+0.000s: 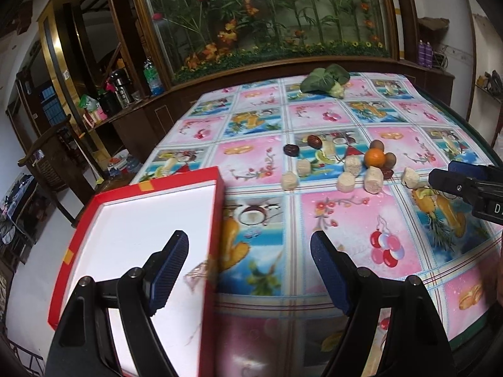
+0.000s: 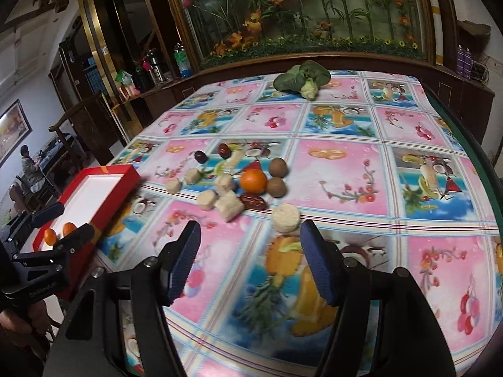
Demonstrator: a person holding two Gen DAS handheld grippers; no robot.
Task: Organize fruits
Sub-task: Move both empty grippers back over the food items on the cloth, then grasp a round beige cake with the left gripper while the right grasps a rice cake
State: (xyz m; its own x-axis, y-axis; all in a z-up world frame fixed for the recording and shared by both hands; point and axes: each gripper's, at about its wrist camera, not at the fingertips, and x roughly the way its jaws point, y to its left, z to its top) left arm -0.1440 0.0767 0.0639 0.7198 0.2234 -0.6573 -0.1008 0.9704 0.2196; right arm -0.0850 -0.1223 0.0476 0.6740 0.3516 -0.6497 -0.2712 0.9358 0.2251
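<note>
Box (image 2: 116, 188) at the table's (image 2: 424, 207) left edge, two small fruits, perhaps oranges (image 2: 59, 232), inside, fruit cluster (image 2: 251, 182) mid-table, leafy vegetable (image 2: 301, 78) far behind.

Soft, even indoor light; the red box's white interior (image 1: 151, 220) glares, blown out. Fisheye bending curves the surface (image 2: 424, 119) edges, corners go black, and the near foreground smears with motion blur.

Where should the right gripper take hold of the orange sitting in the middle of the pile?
Grip the orange across its upper middle, coming down from above. A brown round fruit touches its right side, pale chunks crowd its left and a dark date lies in front, so only the top is free. The right gripper is open and empty.
</note>
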